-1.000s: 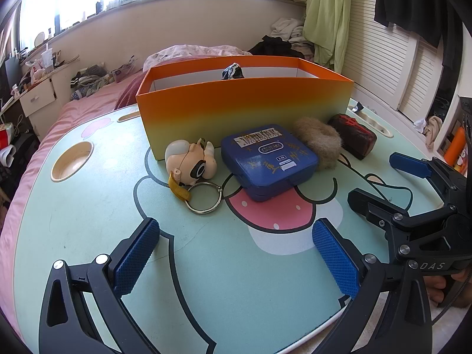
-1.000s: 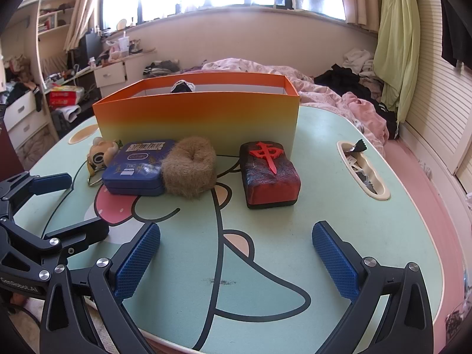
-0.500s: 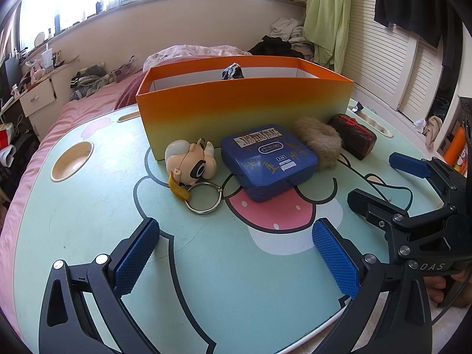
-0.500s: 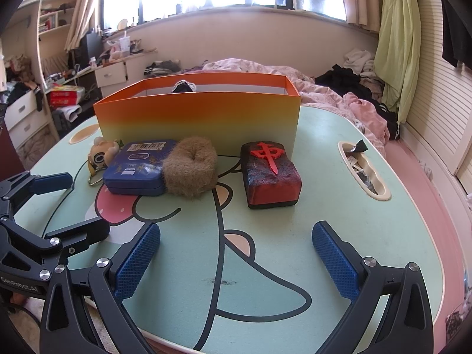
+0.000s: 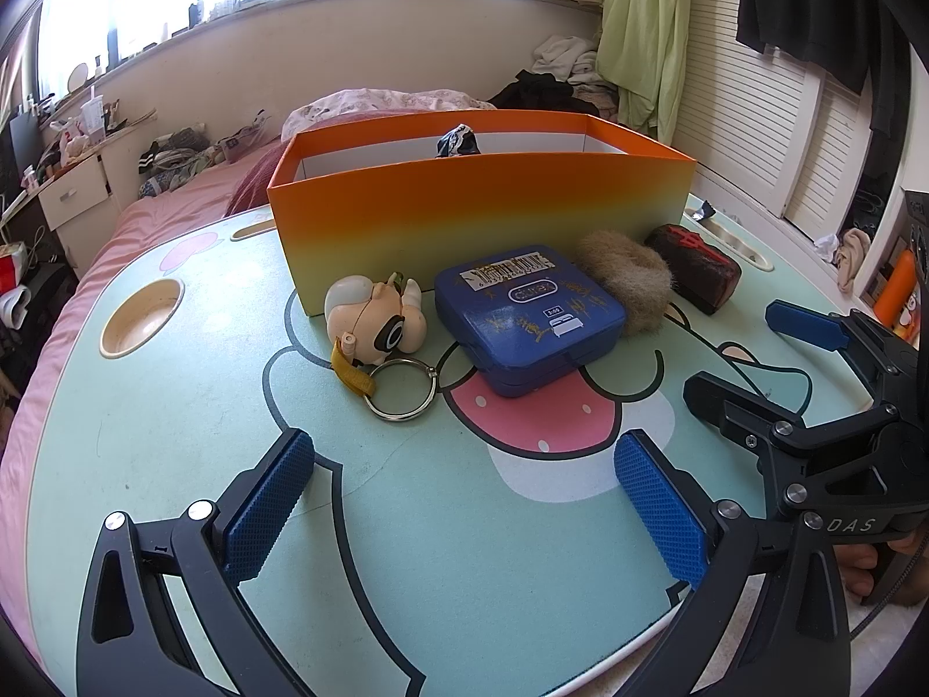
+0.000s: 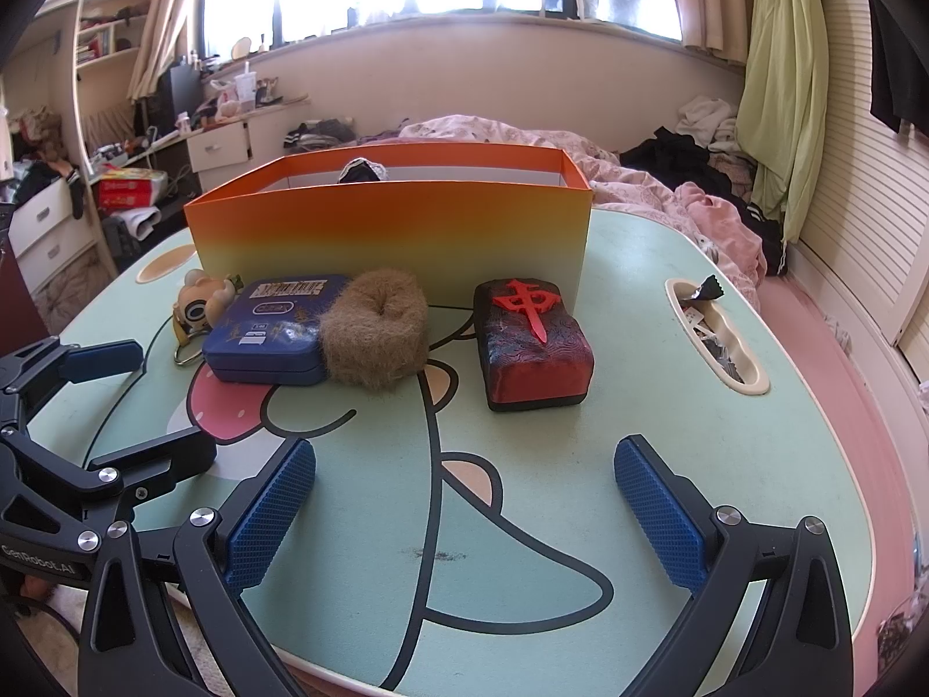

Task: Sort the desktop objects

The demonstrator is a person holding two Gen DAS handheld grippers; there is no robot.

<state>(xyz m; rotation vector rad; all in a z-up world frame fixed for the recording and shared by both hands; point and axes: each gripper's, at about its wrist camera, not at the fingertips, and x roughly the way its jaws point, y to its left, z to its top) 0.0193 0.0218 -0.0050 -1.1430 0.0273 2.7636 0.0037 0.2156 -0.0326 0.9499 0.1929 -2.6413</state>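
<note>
An orange box (image 5: 482,209) stands at the back of the cartoon-print table (image 5: 174,453); it also shows in the right wrist view (image 6: 389,226). In front of it lie a cream toy keychain (image 5: 371,322) with a ring, a blue tin (image 5: 528,313), a brown furry scrunchie (image 6: 376,334) and a red-and-black mahjong-style block (image 6: 531,342). A dark item (image 5: 457,140) pokes up inside the box. My left gripper (image 5: 464,508) is open and empty, short of the keychain and tin. My right gripper (image 6: 464,514) is open and empty, short of the block.
The table has a round cup recess (image 5: 141,322) at the left and an oblong recess (image 6: 717,334) with wrappers at the right. A pink bed with clothes (image 6: 697,215) lies behind. Each gripper shows in the other's view: the right one (image 5: 813,383), the left one (image 6: 87,406).
</note>
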